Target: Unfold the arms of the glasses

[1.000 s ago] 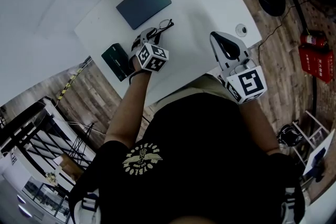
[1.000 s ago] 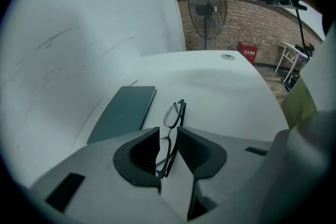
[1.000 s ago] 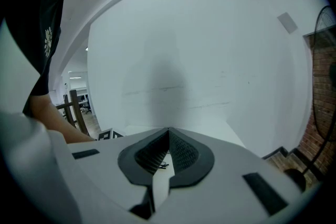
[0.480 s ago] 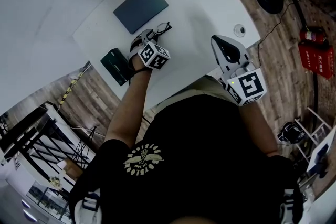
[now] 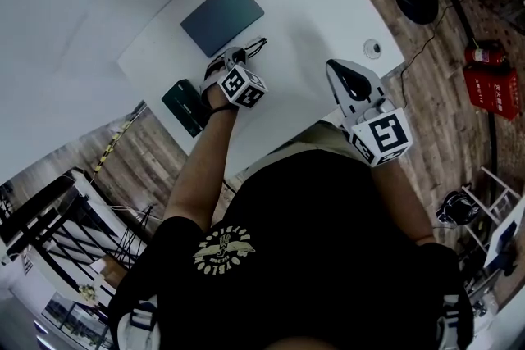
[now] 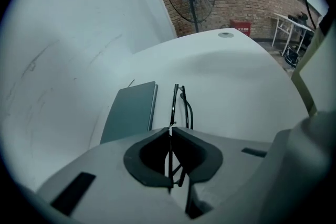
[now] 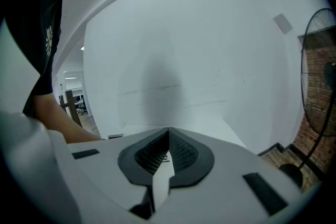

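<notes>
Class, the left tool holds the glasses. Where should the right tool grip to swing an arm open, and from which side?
Probably the folded arm, near its curved tip, from the side where the right tool hovers: it stands free of the frame, which the left tool pinches.

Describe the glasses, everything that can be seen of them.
The glasses have a thin dark wire-like frame, seen edge-on. The left hand-held gripper is shut on one end of it. The rest juts forward over the white table, beside a flat dark green pad. Whether the arms are folded cannot be told.
</notes>
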The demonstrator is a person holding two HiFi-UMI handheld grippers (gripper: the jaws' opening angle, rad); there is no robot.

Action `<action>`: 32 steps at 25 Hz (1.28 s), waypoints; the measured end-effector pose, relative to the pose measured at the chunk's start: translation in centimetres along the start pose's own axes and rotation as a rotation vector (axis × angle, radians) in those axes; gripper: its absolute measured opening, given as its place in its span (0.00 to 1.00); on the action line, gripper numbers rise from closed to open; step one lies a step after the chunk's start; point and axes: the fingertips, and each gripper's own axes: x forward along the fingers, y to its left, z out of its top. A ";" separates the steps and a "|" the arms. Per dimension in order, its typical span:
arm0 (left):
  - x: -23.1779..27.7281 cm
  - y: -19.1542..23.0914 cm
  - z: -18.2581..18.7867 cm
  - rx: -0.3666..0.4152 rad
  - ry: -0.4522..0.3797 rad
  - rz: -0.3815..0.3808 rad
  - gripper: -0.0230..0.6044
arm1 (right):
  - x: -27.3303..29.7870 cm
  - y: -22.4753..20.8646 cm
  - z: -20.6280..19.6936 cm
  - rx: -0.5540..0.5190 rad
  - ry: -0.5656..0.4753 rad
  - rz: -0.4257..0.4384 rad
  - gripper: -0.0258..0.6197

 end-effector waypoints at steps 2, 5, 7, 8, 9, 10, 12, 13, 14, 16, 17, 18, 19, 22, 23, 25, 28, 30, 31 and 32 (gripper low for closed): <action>-0.7 0.4 -0.2 -0.027 -0.019 0.005 0.08 | 0.0 0.7 0.3 -0.004 -0.005 0.007 0.04; -2.0 1.0 -0.6 -0.114 -0.076 0.008 0.08 | -0.1 1.7 0.3 -0.008 -0.005 0.012 0.04; -3.1 1.4 -0.7 -0.205 -0.133 0.001 0.08 | -0.1 2.4 0.3 -0.010 -0.003 0.014 0.04; -3.7 1.6 -0.6 -0.248 -0.163 0.000 0.08 | -0.2 2.8 0.4 -0.012 -0.005 0.018 0.04; -4.4 1.8 -0.6 -0.286 -0.193 -0.001 0.08 | -0.3 3.2 0.5 -0.015 -0.009 0.025 0.04; -5.0 2.0 -0.6 -0.319 -0.223 0.000 0.08 | -0.3 3.7 0.8 -0.020 -0.015 0.033 0.04; -6.5 2.3 -0.6 -0.382 -0.281 0.000 0.08 | -0.4 4.6 1.1 -0.027 -0.024 0.041 0.04; -7.2 2.5 -0.7 -0.413 -0.308 0.000 0.07 | -0.5 5.1 1.2 -0.031 -0.026 0.043 0.04; -7.9 2.6 -0.8 -0.443 -0.334 0.001 0.07 | -0.5 5.5 1.3 -0.034 -0.029 0.046 0.04; -9.4 3.0 -1.0 -0.491 -0.382 0.012 0.07 | -0.6 6.4 1.6 -0.045 -0.035 0.057 0.04; -10.2 3.2 -1.0 -0.507 -0.404 0.021 0.07 | -0.6 6.9 1.7 -0.050 -0.039 0.062 0.04; -11.0 3.4 -1.1 -0.521 -0.423 0.030 0.08 | -0.7 7.3 1.9 -0.054 -0.042 0.067 0.04; -11.8 3.6 -1.1 -0.536 -0.439 0.038 0.07 | -0.8 7.8 2.1 -0.057 -0.046 0.072 0.04; -14.3 4.1 -1.7 -0.597 -0.460 0.053 0.07 | -0.9 9.5 2.4 -0.066 -0.057 0.097 0.04; -14.8 4.2 -2.0 -0.617 -0.468 0.054 0.07 | -0.9 10.1 2.4 -0.070 -0.058 0.105 0.04; -15.8 4.1 -2.6 -0.655 -0.490 0.049 0.07 | -0.9 11.1 2.3 -0.077 -0.058 0.115 0.04; -17.7 4.0 -3.4 -0.710 -0.537 0.040 0.07 | -1.1 12.4 2.3 -0.086 -0.061 0.123 0.04; -19.2 4.1 -3.7 -0.745 -0.577 0.037 0.07 | -1.3 13.3 2.5 -0.092 -0.066 0.129 0.04; -19.9 4.3 -3.7 -0.759 -0.598 0.036 0.07 | -1.4 13.8 2.7 -0.096 -0.069 0.133 0.04; -20.7 4.4 -3.8 -0.770 -0.619 0.035 0.07 | -1.5 14.3 2.8 -0.099 -0.071 0.136 0.04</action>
